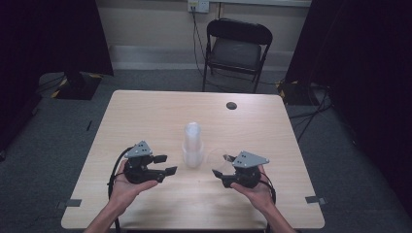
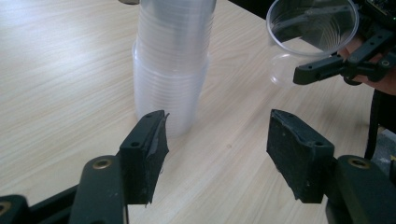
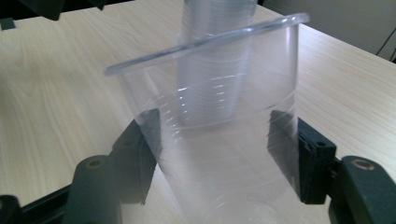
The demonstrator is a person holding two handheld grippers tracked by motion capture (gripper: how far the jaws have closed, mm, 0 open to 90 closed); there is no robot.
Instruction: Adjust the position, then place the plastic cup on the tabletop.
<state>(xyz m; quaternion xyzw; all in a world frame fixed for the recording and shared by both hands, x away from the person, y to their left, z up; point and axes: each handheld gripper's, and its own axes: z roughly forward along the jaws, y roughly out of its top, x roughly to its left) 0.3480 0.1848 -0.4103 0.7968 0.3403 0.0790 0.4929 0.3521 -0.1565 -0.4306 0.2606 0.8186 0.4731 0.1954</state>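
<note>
A tall stack of clear plastic cups [image 1: 193, 145] stands upright near the middle of the light wooden table [image 1: 145, 111]. My left gripper [image 1: 166, 164] rests in a hand just left of the stack, open. In the left gripper view nothing lies between the jaws of my left gripper [image 2: 217, 126], and the stack [image 2: 173, 70] rises a little ahead of them. My right gripper [image 1: 221, 165], right of the stack, is shut on a single clear cup [image 1: 218, 156]. The right gripper view shows its pads [image 3: 285, 135] pressing that cup's [image 3: 224, 140] sides, mouth tilted toward the stack [image 3: 219, 14]. The held cup [image 2: 310, 28] shows at upper right.
A black folding chair [image 1: 236, 48] stands beyond the table's far edge. A small dark round hole [image 1: 231, 105] sits in the tabletop at the far right. Cables trail from both grippers toward the near edge. Dark curtains flank the room.
</note>
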